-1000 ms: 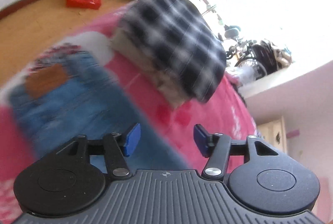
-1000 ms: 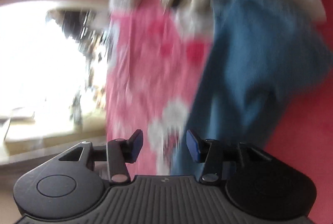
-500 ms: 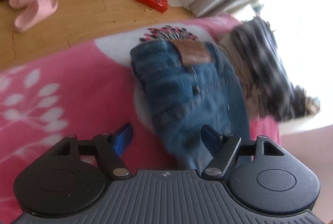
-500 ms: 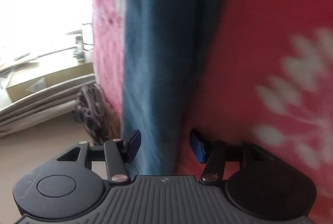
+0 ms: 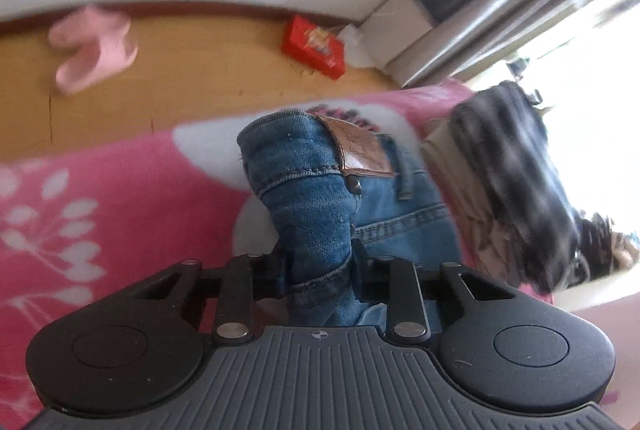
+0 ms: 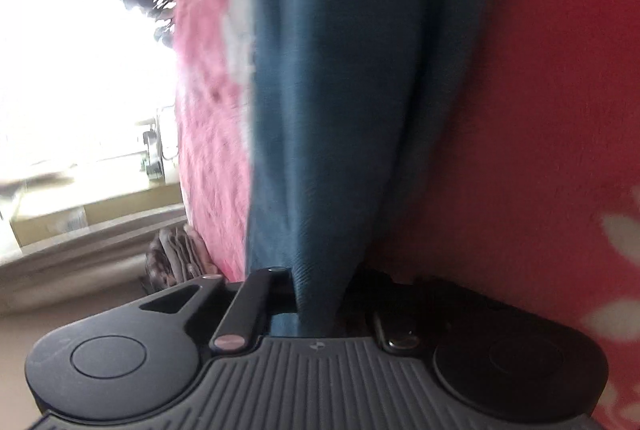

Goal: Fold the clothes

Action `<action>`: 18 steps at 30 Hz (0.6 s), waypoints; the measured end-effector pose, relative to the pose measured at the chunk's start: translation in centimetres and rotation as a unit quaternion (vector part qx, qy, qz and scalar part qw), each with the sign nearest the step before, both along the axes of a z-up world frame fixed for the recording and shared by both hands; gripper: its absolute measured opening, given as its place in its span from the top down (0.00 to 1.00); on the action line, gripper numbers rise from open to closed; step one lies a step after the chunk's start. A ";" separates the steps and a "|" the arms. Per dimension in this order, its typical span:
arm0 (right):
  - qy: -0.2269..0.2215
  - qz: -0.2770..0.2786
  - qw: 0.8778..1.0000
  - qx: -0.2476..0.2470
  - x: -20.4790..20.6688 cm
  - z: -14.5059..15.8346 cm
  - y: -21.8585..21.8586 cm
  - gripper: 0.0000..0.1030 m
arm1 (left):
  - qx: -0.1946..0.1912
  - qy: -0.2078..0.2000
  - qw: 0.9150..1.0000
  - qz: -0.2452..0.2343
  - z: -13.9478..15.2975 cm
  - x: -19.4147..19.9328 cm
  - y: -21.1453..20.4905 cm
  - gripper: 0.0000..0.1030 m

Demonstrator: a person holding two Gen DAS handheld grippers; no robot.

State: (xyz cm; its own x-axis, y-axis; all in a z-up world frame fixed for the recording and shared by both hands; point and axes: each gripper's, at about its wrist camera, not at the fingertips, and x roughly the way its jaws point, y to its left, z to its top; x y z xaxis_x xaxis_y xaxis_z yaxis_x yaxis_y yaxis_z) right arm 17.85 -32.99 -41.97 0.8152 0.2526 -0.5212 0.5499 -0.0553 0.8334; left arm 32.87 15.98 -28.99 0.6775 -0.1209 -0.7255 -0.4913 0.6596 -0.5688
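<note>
Blue jeans (image 5: 316, 190) with a brown leather waist patch (image 5: 360, 150) lie on a pink flowered blanket (image 5: 100, 198). In the left wrist view my left gripper (image 5: 318, 270) is closing, its jaws pinching a bunched fold of the denim near the waistband. In the right wrist view the jeans leg (image 6: 352, 90) runs away from the camera as a long dark blue strip. My right gripper (image 6: 318, 294) is closing on its near end, with the cloth squeezed between the jaws. The pads of both grippers are hidden by the fabric.
A stack of folded clothes topped by a black-and-white plaid garment (image 5: 516, 182) sits right of the jeans. On the wooden floor (image 5: 208, 70) beyond the bed lie pink slippers (image 5: 92, 50) and a red box (image 5: 314, 46). A bright window (image 6: 80, 70) lies past the blanket's edge.
Both grippers came down onto the jeans and closed, the left on a fold near the waist, the right on the leg's end. Half a second ago both stood open above the cloth.
</note>
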 end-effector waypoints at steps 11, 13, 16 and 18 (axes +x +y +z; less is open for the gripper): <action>0.009 0.076 0.997 0.007 -6.8 3.9 -0.7 0.92 | 0.026 0.058 0.998 -0.015 3.1 -12.0 3.6 0.75; 0.029 0.093 0.995 0.010 -9.5 4.2 -0.3 0.92 | 0.036 0.074 0.996 -0.021 3.4 -15.3 4.7 0.74; 0.059 0.119 0.991 0.005 -12.3 3.4 0.0 0.92 | 0.046 0.105 0.993 -0.026 2.0 -18.8 5.8 0.73; 0.078 0.141 0.987 -0.024 -12.2 2.6 0.4 0.87 | 0.052 0.118 0.991 -0.047 0.4 -19.1 6.1 0.66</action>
State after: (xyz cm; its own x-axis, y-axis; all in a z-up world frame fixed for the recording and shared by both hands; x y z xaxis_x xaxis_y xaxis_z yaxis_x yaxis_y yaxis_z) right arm 5.66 -32.61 -39.42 0.6243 0.4304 -0.6519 0.6599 0.1560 0.7350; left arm 13.78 22.11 -28.57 0.4766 -0.0915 -0.8743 -0.5366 0.7575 -0.3718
